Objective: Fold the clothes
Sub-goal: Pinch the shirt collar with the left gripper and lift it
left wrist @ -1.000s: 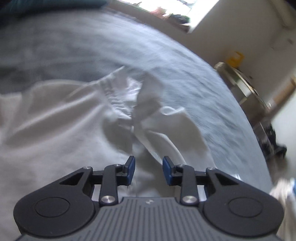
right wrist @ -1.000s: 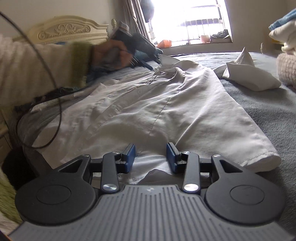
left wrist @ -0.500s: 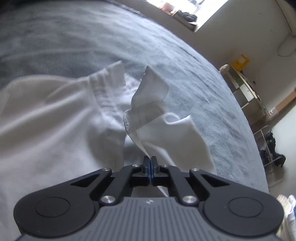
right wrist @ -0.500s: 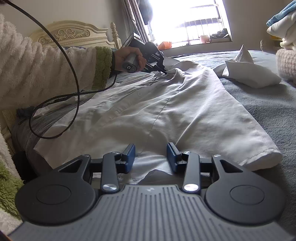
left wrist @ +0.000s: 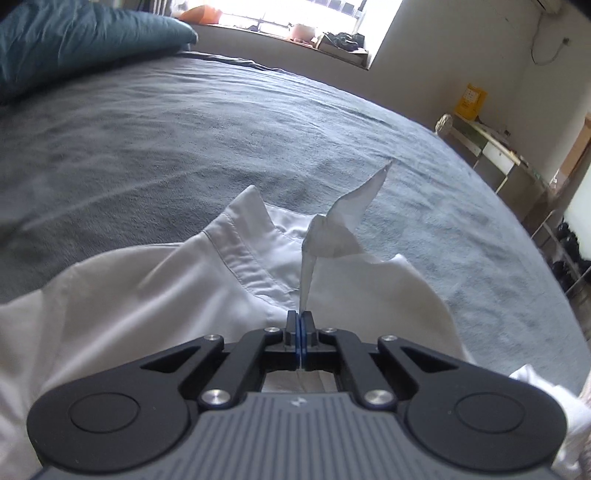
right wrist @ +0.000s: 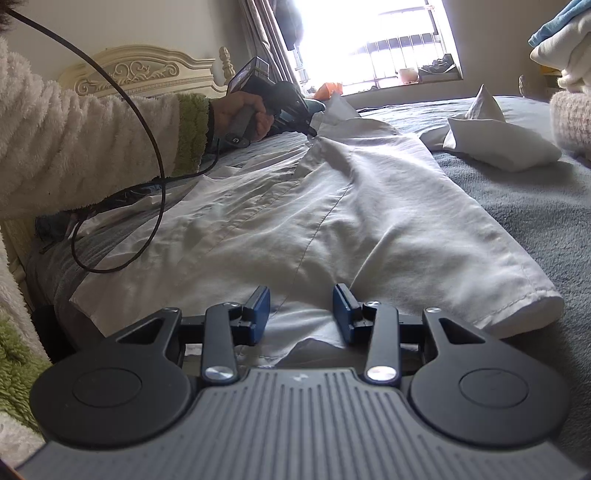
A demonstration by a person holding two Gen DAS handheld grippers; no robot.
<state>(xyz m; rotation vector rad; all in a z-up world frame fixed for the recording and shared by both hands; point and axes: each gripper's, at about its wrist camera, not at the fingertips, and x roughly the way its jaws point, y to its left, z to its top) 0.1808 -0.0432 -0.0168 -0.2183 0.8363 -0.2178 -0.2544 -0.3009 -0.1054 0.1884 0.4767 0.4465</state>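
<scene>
While the white shirt (right wrist: 332, 221) lies spread on the grey blanket (left wrist: 184, 147), the left gripper (left wrist: 299, 325) is clamped on a thin fold of the shirt's front edge just below the collar (left wrist: 251, 236). Its blue pads are pressed together with the cloth between them, and the pinched strip rises from the tips to a raised collar point (left wrist: 365, 192). Beyond the collar, the blanket runs to a teal pillow (left wrist: 74, 40) and a bright window (left wrist: 314, 14).

Seen from the right wrist, the same shirt lies lengthwise, collar at the far end and hem at the near end. The right gripper (right wrist: 301, 314) sits at the hem with its jaws apart; white cloth lies between the blue pads (right wrist: 258, 312), and neither pad presses on it. To the right of the hem, a sleeve (right wrist: 517, 295) lies folded in along the shirt's side, its cuff resting on the blanket. At the far end of the shirt, a hand (right wrist: 240, 114) in a fluffy cream sleeve (right wrist: 92, 140) with a green cuff holds the left gripper at the collar, and a black cable (right wrist: 155, 155) loops down from it across the shirt's left side. Right of the collar, well apart from the shirt, a folded white cloth (right wrist: 498, 144) rests on the blanket. Behind the hand stands a cream headboard (right wrist: 140, 70).
</scene>
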